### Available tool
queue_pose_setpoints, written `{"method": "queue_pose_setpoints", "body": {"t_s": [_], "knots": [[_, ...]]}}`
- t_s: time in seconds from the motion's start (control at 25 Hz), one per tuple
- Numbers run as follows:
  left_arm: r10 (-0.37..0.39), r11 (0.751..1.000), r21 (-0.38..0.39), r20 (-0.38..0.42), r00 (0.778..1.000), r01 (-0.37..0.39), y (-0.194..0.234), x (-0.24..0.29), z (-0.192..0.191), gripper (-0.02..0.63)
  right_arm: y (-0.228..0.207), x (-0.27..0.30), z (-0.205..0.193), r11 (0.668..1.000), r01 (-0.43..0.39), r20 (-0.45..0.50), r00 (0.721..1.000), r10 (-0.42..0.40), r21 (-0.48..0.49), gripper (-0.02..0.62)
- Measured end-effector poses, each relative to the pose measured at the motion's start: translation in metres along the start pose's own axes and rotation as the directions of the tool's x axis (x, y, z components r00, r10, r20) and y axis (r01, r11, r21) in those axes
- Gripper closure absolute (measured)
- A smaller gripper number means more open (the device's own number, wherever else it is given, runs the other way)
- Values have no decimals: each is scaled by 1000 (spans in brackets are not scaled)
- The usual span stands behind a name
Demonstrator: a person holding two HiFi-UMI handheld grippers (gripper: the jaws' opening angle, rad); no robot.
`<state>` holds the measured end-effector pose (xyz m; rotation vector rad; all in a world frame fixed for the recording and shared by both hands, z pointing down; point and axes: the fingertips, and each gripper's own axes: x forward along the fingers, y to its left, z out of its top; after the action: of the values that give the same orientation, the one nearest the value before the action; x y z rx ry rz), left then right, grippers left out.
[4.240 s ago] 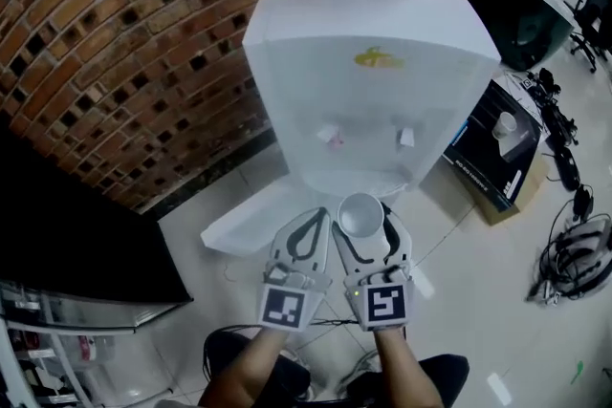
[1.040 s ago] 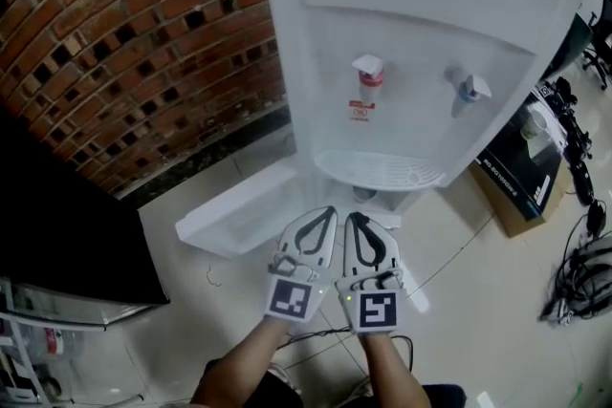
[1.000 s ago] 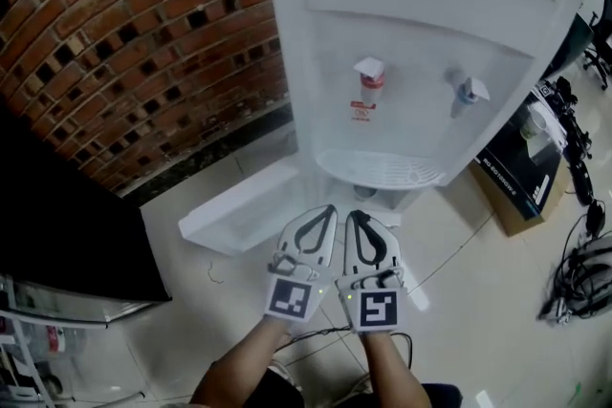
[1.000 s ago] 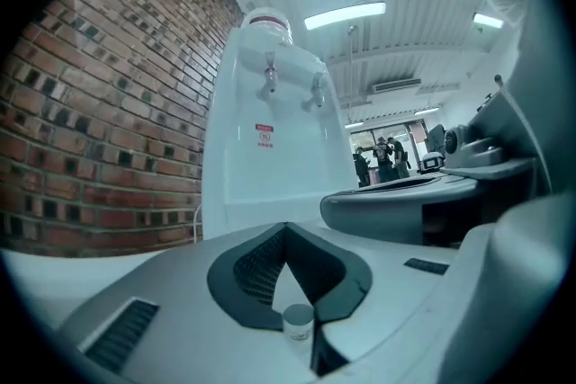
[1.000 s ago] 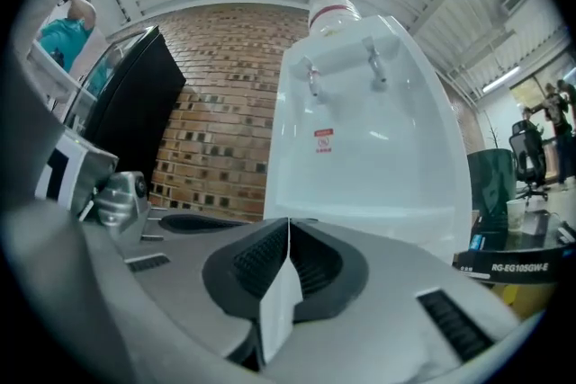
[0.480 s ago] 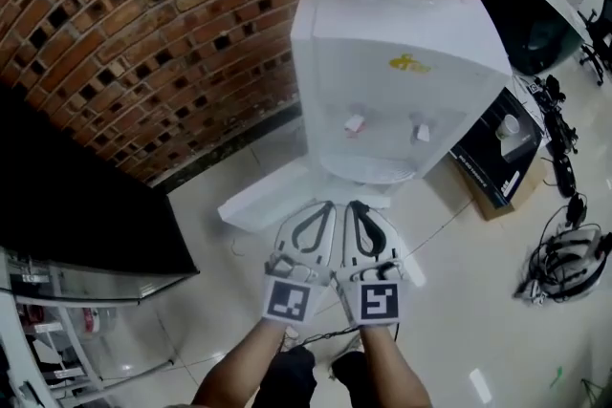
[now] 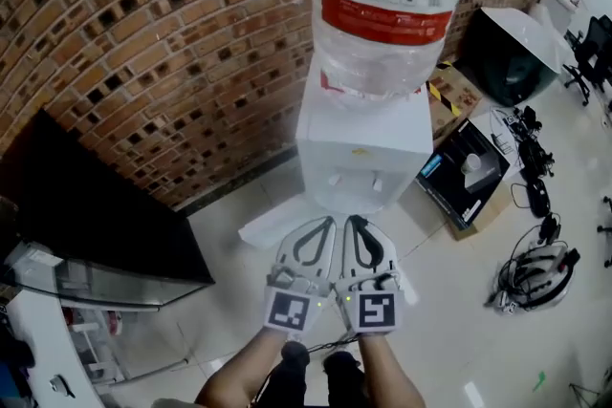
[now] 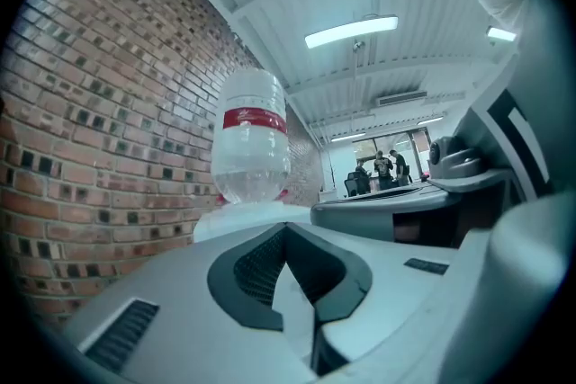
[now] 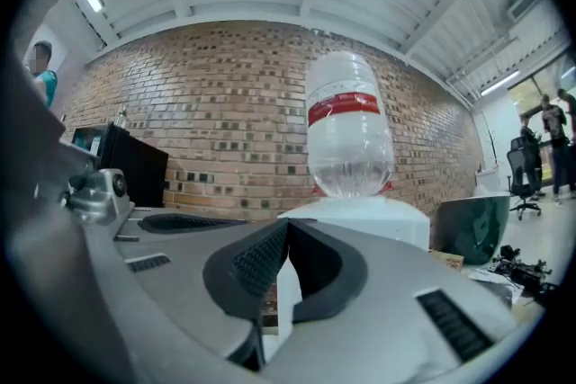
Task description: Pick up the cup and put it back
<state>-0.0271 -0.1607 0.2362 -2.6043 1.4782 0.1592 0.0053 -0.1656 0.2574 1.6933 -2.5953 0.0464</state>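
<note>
While both grippers hang side by side near the person, above the tiled floor (image 7: 449, 320), the left gripper (image 7: 322, 229) has its jaws pressed together with nothing between them. The right gripper (image 7: 357, 226) is closed and empty too. Just beyond them stands the white water dispenser (image 7: 363, 143) with its big bottle (image 7: 387, 5) on top, and the brick wall (image 7: 143, 43) is behind it and to the left. The cup is in neither gripper. It may sit in the recess under the taps, but that spot is too small to tell.
</note>
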Motion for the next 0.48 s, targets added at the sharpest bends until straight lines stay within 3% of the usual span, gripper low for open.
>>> {"method": "queue_pose_setpoints", "body": {"t_s": [0.24, 0.48], "knots": [[-21, 1000, 17, 42, 999, 20, -22, 21, 90, 601, -20, -29, 89, 1000, -8, 28, 1000, 8, -21, 589], [-3, 1000, 23, 74, 997, 2, -44, 20, 139, 601, -25, -55, 135, 997, -60, 65, 996, 63, -44, 591]]}}
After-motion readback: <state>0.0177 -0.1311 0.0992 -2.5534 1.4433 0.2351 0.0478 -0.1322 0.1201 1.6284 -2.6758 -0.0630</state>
